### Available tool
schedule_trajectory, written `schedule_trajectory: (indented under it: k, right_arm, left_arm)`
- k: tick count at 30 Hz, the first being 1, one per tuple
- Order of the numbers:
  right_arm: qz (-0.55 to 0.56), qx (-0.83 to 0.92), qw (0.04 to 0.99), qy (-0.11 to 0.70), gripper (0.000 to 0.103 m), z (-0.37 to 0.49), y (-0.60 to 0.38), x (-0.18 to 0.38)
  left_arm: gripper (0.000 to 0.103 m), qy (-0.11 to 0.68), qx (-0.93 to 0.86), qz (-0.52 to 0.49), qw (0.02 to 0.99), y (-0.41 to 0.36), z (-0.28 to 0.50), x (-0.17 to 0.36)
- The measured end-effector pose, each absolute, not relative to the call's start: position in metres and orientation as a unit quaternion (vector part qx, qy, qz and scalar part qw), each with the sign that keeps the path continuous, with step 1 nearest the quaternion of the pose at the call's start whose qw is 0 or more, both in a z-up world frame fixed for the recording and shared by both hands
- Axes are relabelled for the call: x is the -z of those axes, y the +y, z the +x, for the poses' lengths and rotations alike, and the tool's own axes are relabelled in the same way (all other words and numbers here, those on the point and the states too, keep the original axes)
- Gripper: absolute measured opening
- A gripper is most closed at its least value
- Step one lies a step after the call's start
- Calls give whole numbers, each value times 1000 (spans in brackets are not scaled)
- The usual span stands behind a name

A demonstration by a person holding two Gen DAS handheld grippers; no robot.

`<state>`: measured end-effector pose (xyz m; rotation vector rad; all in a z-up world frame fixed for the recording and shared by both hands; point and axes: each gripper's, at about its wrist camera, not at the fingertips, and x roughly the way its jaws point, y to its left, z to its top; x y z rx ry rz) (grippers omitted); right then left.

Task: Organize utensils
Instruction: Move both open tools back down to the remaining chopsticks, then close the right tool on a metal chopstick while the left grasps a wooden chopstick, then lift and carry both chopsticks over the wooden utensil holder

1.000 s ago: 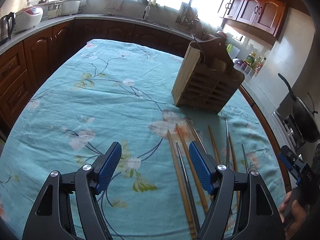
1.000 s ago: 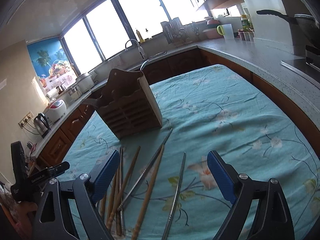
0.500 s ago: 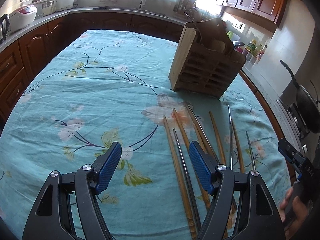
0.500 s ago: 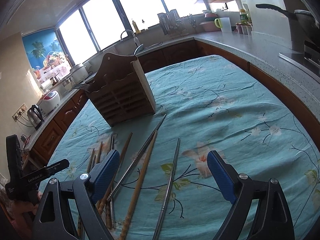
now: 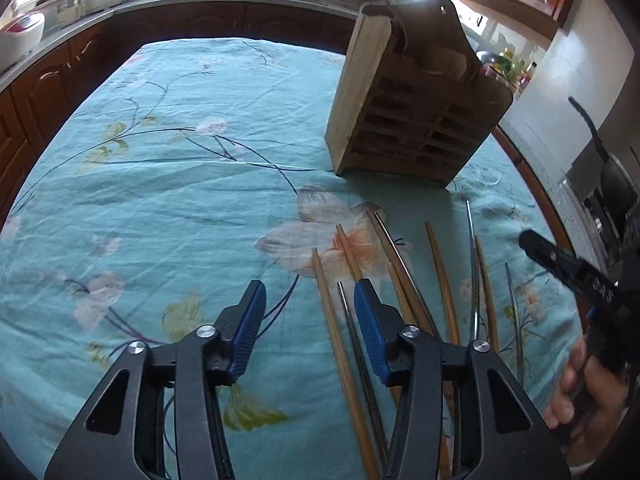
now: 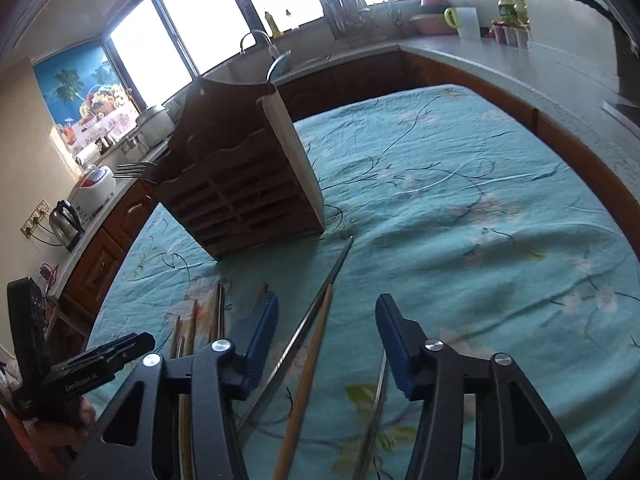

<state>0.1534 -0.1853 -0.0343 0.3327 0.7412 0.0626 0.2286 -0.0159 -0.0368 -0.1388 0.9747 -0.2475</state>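
Observation:
Several wooden and metal chopsticks lie side by side on the teal flowered tablecloth, in front of a wooden utensil holder. My left gripper hovers low over the leftmost ones. Its jaws are closing, with a wooden chopstick and a metal chopstick in the gap, neither pressed by a pad. My right gripper is closing over a long metal chopstick and a wooden chopstick, also unpinched. A fork sticks out of the holder.
Dark wood cabinets and a grey counter ring the table. On the counter stand a kettle and a rice cooker, with a sink tap behind. A black pan sits to the right. A hand holds the other gripper.
Both grippers have come forward and lower over the chopsticks, and the holder looms larger. Both pairs of jaws have narrowed from wide open to about half.

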Motion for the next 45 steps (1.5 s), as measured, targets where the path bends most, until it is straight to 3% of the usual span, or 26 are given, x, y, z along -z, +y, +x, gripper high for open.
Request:
schedule_trajectory:
  k: [7, 12, 14, 16, 19, 28, 45]
  right_arm:
    - [152, -5, 902, 405, 39, 209, -185, 51]
    - [122, 10, 894, 431, 27, 231, -175, 64]
    - [95, 20, 900, 425, 25, 232, -167, 65]
    - [82, 27, 901, 424, 10, 233, -163, 66]
    - [85, 25, 902, 422, 7, 232, -164, 67]
    - [158, -24, 901, 402, 4, 201, -176, 49]
    - [175, -84, 923, 333, 4, 125, -165, -9]
  left_arm:
    - [39, 494, 120, -53, 860, -28, 250, 47]
    - [28, 487, 107, -23, 866, -40, 253, 47]
    - [19, 483, 103, -13, 870, -43, 254, 46]
    - [9, 482, 100, -5, 871, -44, 255, 45]
    - [6, 481, 103, -13, 870, -40, 257, 45]
    - [4, 461, 125, -62, 876, -19, 243, 27]
    - [4, 384, 166, -95, 903, -1, 186, -44]
